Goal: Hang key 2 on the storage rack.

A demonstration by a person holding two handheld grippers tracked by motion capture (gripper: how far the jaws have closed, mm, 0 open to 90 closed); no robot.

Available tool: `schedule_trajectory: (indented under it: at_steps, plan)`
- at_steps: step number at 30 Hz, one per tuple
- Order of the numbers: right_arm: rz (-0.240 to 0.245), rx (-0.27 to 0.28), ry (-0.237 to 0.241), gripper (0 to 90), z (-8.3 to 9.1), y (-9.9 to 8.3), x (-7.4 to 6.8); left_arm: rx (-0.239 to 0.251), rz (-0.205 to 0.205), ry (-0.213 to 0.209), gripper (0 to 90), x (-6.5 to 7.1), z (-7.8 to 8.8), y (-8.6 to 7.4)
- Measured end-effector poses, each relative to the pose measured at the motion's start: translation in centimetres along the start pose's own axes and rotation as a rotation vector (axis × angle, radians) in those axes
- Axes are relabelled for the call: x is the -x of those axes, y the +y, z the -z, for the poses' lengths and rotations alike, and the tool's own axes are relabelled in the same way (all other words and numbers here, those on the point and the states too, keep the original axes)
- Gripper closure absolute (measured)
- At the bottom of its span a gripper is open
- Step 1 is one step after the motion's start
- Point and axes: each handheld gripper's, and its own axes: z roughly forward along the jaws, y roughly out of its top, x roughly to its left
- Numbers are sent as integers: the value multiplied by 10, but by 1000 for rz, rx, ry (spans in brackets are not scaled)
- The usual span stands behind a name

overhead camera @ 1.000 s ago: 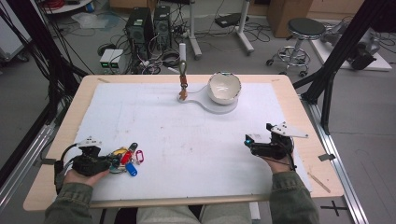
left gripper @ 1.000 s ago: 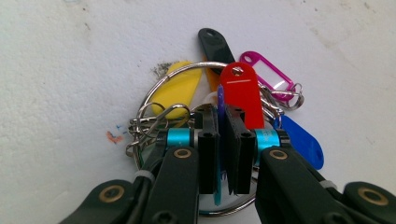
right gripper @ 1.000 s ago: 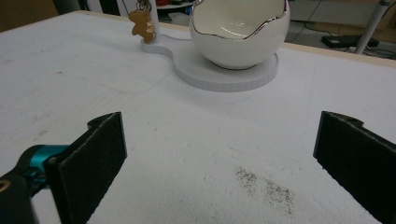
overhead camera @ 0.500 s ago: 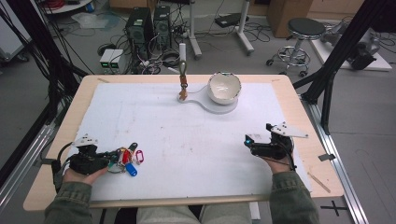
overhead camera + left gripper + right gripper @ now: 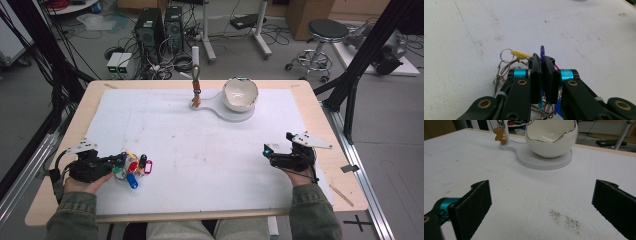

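A bunch of keys with coloured tags lies at the near left of the white mat. My left gripper is shut on a purple tag of that bunch, and the jaws stand almost together around it. A yellow tag and wire rings spread out to the left of the jaws. My right gripper rests low at the near right, open, its pads wide apart with nothing between them. It faces a white bowl with a jagged rim.
The bowl stands on a flat white base at the far middle of the table. A short post on that base carries a brown bear charm. The mat covers most of the wooden tabletop.
My left hand has drawn back a little to the left with the tag in its jaws. The right hand has not moved.
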Motion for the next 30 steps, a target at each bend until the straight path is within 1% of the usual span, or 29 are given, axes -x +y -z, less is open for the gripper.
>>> schedule_trajectory:
  at_steps: [1, 3, 4, 7, 13, 15, 21, 24, 26, 30]
  plan:
    - [1, 2, 1, 17, 0, 0, 0, 13, 2, -5, 846, 1, 1, 2]
    - [-2, 3, 0, 17, 1, 0, 1, 35, -6, -18, 846, 2, 3, 5]
    - [-7, 2, -1, 17, 2, 0, 1, 37, -18, -14, 846, 3, 4, 7]
    - [-9, 5, -2, 17, 2, -1, 1, 48, -32, -5, 846, 4, 5, 10]
    - [-4, 7, 2, 17, 2, -1, 1, 75, -34, -2, 846, 7, 8, 19]
    - [-7, 5, 0, 17, 2, -1, 1, 82, -46, -2, 846, 7, 10, 24]
    - [-6, 6, -3, 17, 2, -1, 1, 83, -81, 7, 846, 11, 13, 39]
    - [-14, 5, -2, 17, 3, -1, 1, 89, -91, 8, 846, 12, 14, 46]
    - [-10, 9, -3, 17, 3, -1, 2, 87, -100, 9, 846, 13, 14, 50]
    - [-17, 10, -4, 17, 4, -1, 1, 88, -113, 2, 846, 15, 12, 57]
